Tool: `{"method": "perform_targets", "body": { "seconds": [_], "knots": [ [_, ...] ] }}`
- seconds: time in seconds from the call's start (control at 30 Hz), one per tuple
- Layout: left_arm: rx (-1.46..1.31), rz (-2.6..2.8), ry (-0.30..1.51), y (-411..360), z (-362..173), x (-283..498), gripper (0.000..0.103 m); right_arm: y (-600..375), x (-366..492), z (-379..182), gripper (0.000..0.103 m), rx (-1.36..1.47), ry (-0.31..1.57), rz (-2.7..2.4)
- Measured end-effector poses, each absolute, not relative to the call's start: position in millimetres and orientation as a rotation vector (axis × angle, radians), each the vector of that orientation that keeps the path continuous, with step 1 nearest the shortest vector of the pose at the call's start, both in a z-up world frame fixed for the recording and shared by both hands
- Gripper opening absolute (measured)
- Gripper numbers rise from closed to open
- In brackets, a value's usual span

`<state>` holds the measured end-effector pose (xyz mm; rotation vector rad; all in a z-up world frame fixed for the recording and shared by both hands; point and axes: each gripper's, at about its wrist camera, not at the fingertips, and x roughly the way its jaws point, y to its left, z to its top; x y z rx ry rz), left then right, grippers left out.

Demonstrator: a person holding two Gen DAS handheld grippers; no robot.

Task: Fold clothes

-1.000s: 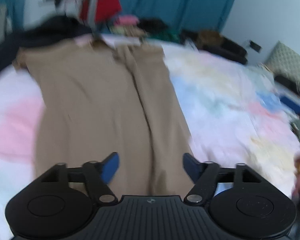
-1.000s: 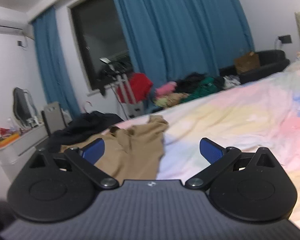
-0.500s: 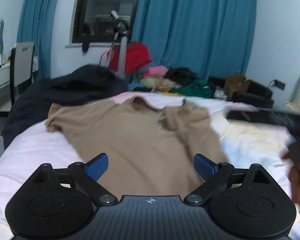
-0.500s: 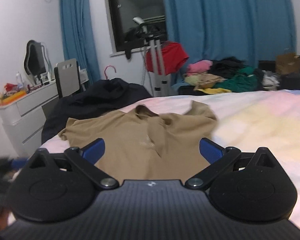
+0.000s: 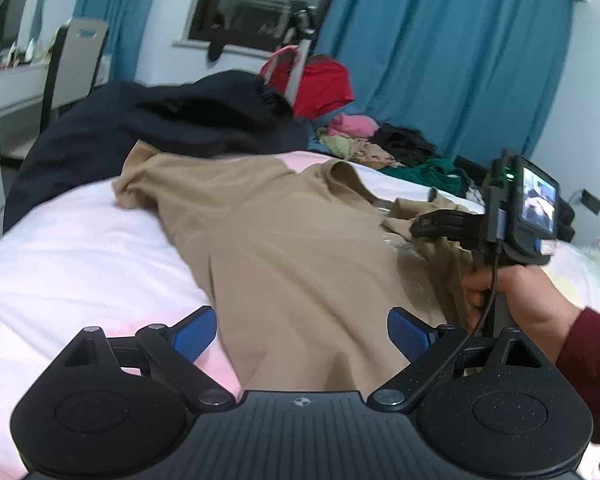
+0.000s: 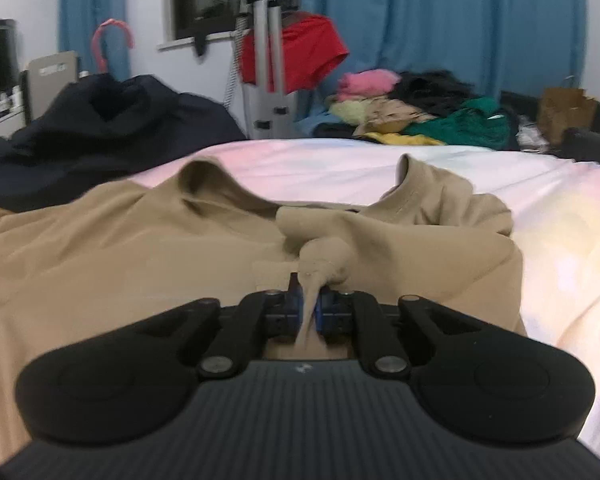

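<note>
Tan shirt (image 6: 140,248) pinched in right claw (image 6: 309,304); left claw (image 5: 300,330) hovers agape.

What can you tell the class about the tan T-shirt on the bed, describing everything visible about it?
The tan T-shirt is a plain, soft, matte knit with a ribbed round collar and short sleeves. It lies spread out but rumpled on the pale pastel bed sheet, collar toward the far edge, one sleeve reaching a dark garment. The right gripper is shut on a bunched pinch of its fabric. The left gripper hovers open over the hem, pressing nothing.
</note>
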<state>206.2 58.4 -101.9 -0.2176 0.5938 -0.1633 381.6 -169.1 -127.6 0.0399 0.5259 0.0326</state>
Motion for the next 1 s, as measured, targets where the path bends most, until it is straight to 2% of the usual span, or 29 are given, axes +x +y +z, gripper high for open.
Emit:
{"method": "perform_targets", "body": {
  "seconds": [0.27, 0.37, 0.4, 0.43, 0.47, 0.5, 0.53, 0.83, 1.0],
  "knots": [
    [-0.238, -0.143, 0.583, 62.7, -101.3, 207.2, 0.094, -130.9, 368.3, -106.3, 0.008, 0.001, 0.475, 0.162],
    [-0.223, -0.140, 0.560, 61.0, -98.8, 201.4, 0.094, -137.1, 365.1, -107.9, 0.013, 0.033, 0.494, 0.137],
    [-0.214, -0.134, 0.554, 60.2, -98.0, 200.1, 0.094, -140.8, 362.2, -106.2, 0.021, 0.045, 0.506, 0.137],
    [-0.208, -0.131, 0.548, 59.5, -97.2, 199.3, 0.094, -144.4, 359.3, -104.5, 0.045, 0.058, 0.519, 0.137],
    [-0.205, -0.132, 0.544, 58.8, -96.1, 198.9, 0.094, -147.8, 354.9, -101.4, 0.060, 0.067, 0.526, 0.139],
    [-0.201, -0.133, 0.539, 58.0, -95.1, 198.4, 0.094, -151.0, 347.1, -95.7, 0.086, 0.070, 0.519, 0.142],
    [-0.195, -0.133, 0.531, 57.1, -94.1, 197.0, 0.094, -154.2, 337.5, -88.9, 0.094, 0.070, 0.503, 0.143],
    [-0.147, -0.136, 0.504, 47.2, -85.9, 161.4, 0.094, -177.9, 209.2, -21.8, 0.095, 0.065, 0.383, 0.184],
    [-0.116, -0.145, 0.453, 38.2, -68.9, 129.5, 0.094, -190.2, 136.2, -7.0, 0.095, 0.105, 0.343, 0.197]
  ]
}}
